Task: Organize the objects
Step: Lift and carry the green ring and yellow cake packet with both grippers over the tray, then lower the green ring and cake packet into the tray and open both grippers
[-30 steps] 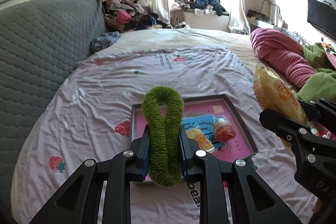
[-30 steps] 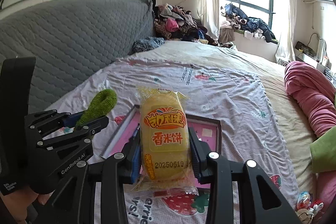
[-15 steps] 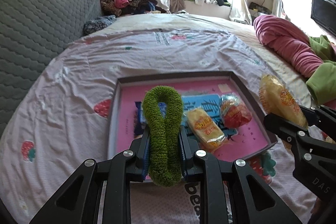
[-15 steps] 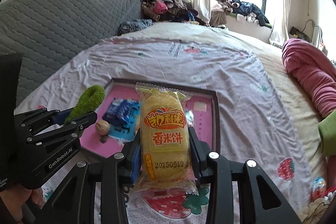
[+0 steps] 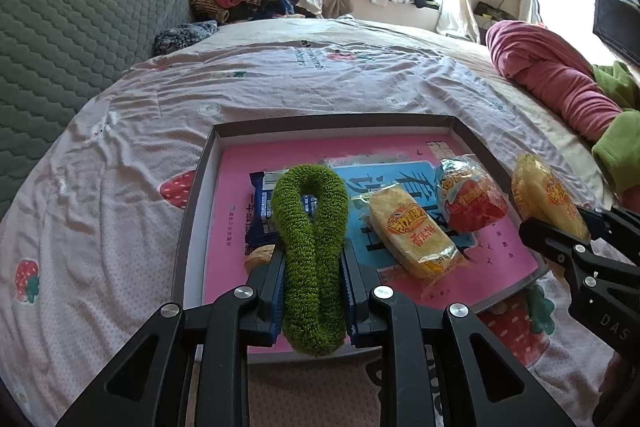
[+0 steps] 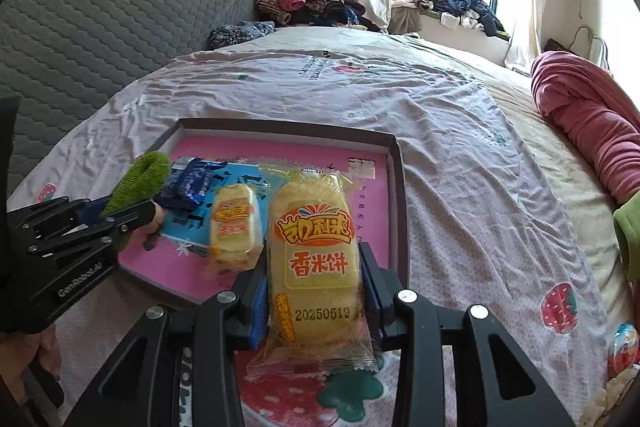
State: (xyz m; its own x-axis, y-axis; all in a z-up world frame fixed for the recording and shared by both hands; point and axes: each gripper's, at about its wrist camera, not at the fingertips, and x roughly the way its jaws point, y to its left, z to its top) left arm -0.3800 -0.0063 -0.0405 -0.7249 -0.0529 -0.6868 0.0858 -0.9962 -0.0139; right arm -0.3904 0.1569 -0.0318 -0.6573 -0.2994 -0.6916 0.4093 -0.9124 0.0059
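On the bed [image 6: 460, 131] — held rice cracker packet [image 6: 316, 255] stamped "20250619".

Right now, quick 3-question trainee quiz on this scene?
1. True or false: both tongs are empty.
2. What do the left tongs grip?
A. blue packet
B. green loop
C. walnut
3. Fill in: the red packet lies in the ____.

Key:
1. False: the right tongs grip a rice cake, and the left grip too.
2. B, the green loop.
3. tray.
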